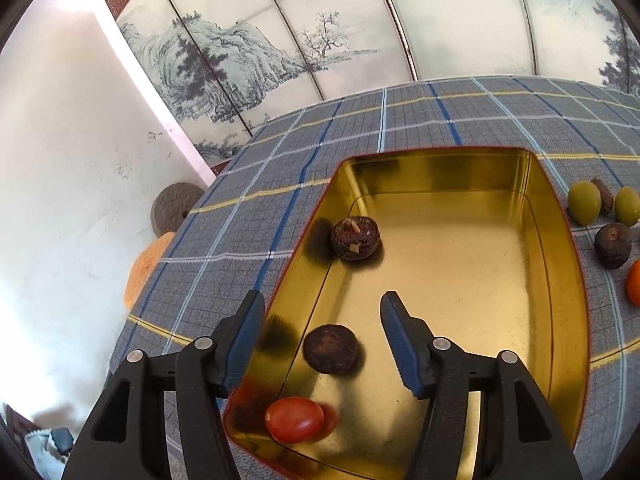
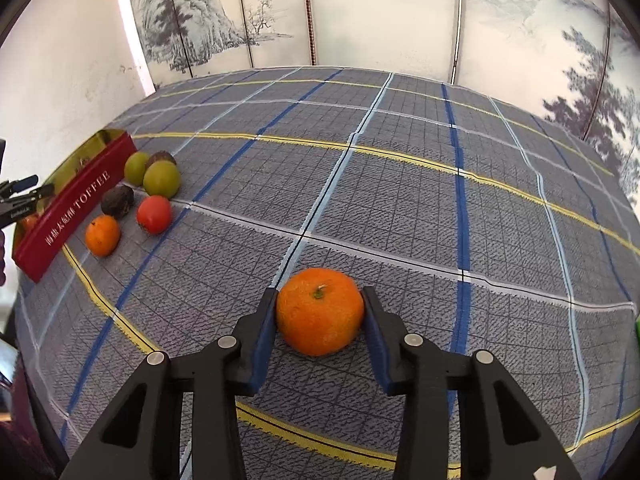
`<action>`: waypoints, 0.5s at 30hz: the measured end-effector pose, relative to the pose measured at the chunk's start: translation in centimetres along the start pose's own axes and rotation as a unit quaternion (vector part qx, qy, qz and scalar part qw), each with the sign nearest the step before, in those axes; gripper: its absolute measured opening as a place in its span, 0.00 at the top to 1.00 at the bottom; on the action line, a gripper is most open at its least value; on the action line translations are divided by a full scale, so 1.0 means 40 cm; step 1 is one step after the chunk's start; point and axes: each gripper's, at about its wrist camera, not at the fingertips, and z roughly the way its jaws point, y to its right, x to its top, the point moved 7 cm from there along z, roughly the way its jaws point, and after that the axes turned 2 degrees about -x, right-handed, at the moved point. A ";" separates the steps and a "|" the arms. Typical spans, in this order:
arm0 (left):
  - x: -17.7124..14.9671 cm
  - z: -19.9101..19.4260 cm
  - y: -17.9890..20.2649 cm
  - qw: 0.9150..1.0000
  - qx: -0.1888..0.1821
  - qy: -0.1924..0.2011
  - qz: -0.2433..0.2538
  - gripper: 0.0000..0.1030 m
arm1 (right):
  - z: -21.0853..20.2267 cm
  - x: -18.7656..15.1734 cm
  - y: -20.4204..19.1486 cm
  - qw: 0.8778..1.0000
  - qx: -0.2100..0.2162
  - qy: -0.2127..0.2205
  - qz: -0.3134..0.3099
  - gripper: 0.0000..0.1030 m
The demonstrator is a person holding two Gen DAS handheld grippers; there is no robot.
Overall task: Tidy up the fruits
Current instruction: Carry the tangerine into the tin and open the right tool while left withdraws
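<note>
A gold-lined red tin (image 1: 556, 280) lies on the checked tablecloth. It holds two dark brown fruits (image 1: 355, 238) (image 1: 331, 349) and a red fruit (image 1: 295, 419). My left gripper (image 1: 323, 312) is open and empty, above the tin's near left part. In the right wrist view an orange mandarin (image 2: 319, 311) sits on the cloth between the pads of my right gripper (image 2: 320, 304), which touch both its sides. The tin (image 2: 76, 208) stands at the far left, with the left gripper (image 2: 24, 188) over it.
Beside the tin lie two green fruits (image 2: 161, 179) (image 2: 136, 168), two dark fruits (image 2: 117, 200) (image 2: 160, 157), a red fruit (image 2: 154, 214) and a small orange fruit (image 2: 102, 235). A painted screen (image 2: 360, 12) stands behind the table. The table edge (image 1: 160, 264) runs left of the tin.
</note>
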 end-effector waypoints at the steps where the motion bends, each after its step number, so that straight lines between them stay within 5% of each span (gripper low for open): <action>1: 0.002 -0.004 -0.002 1.000 -0.001 0.002 -0.002 0.37 | 0.000 0.000 -0.001 1.000 -0.002 0.000 -0.002 0.63; 15: -0.035 -0.145 -0.033 0.997 -0.047 0.034 -0.051 0.32 | -0.029 0.015 -0.045 1.000 0.000 0.000 -0.007 0.64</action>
